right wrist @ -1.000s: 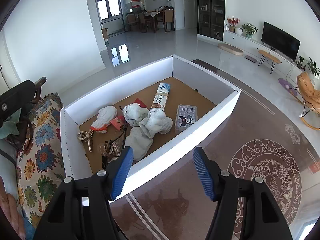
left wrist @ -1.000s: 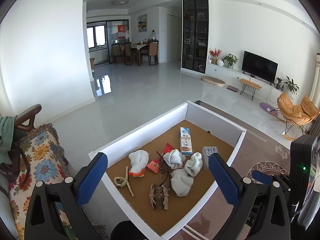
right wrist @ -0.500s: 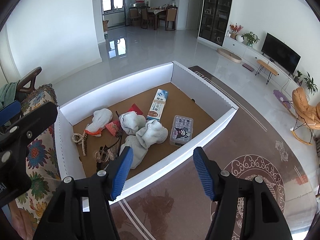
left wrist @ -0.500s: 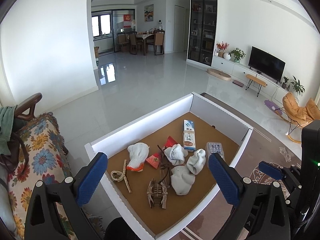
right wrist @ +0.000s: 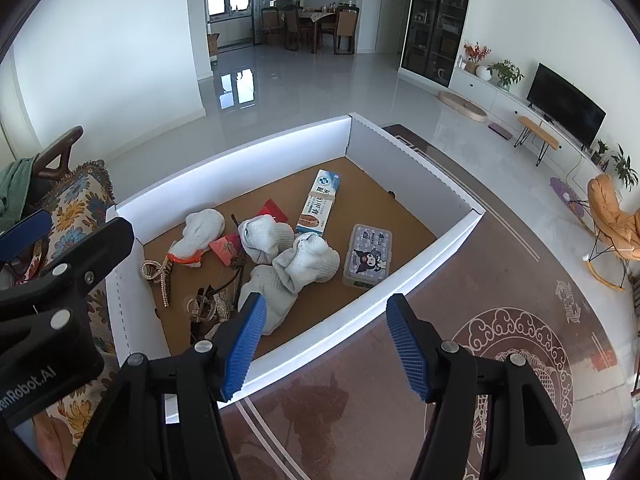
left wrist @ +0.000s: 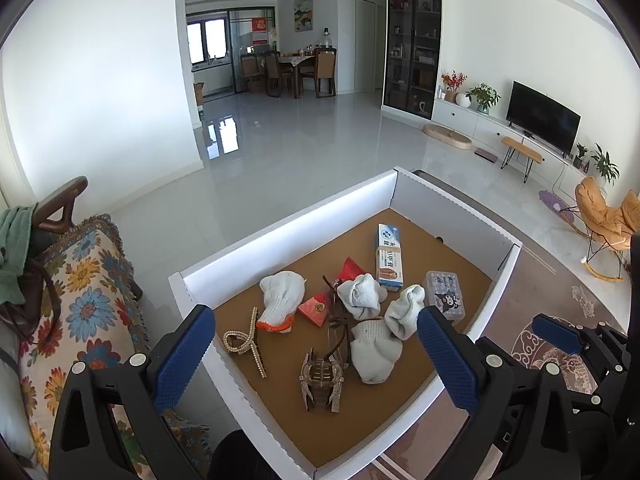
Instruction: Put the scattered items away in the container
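Note:
A white-walled cardboard box [left wrist: 304, 220] [right wrist: 240, 156] with a brown floor holds several items: white gloves [left wrist: 282, 300] [right wrist: 308, 260], a toothpaste carton [left wrist: 388, 256] [right wrist: 320, 204], a clear cartoon case [left wrist: 446, 294] [right wrist: 368, 256], red packets [left wrist: 316, 310], hair clips [left wrist: 244, 338] and glasses [left wrist: 336, 320]. My left gripper [left wrist: 316, 354] is open and empty, held above the box's near side. My right gripper [right wrist: 326, 344] is open and empty, above the box's near wall and the table.
The box stands on a dark patterned table [right wrist: 500, 340]. A sofa with a floral cover [left wrist: 80, 300] [right wrist: 76, 208] lies to the left. The left gripper's body [right wrist: 48, 300] shows at the left of the right wrist view. Beyond is open tiled floor.
Both grippers have risen and drawn back from the box, so it looks smaller and lower in both views. Both stay open and empty. The box's contents have not moved.

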Motion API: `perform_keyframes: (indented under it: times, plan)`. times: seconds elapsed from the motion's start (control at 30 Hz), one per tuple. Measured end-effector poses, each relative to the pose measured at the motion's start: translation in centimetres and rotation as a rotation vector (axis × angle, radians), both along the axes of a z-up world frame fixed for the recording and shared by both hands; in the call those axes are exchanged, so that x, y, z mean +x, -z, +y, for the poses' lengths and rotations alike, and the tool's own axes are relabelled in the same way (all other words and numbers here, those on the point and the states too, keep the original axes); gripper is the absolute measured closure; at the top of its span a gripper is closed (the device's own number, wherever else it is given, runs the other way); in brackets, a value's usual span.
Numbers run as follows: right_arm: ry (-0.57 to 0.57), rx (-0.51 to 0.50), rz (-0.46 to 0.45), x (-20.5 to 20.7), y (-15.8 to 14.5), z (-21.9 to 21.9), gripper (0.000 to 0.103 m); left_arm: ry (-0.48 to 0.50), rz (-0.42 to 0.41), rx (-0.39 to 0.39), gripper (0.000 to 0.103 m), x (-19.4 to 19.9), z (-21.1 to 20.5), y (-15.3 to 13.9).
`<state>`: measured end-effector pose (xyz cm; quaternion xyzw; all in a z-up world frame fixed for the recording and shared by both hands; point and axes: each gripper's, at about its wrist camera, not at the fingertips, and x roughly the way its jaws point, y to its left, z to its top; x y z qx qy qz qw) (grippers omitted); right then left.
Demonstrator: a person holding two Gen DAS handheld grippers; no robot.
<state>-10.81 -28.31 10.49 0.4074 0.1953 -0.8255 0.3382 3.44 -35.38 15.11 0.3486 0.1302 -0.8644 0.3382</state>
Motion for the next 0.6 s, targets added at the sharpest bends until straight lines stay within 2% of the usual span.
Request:
perform_keyframes:
  times: [0.47,0.53,0.6]
  plan:
    - [-0.010,0.005,-0.017,-0.4,0.9,-0.7,0.039,-0.004,-0.032,0.029,0.000,-0.9,-0.5,1.1]
    - [-0.009,0.007,-0.016,-0.5,0.9,-0.8,0.040,0.002,-0.030,0.053,0.000,-1.0,-0.8,1.1]
    - [-0.006,0.008,-0.016,-0.6,1.0,-0.8,0.039,0.017,-0.021,0.114,0.000,-1.1,-1.3,1.4]
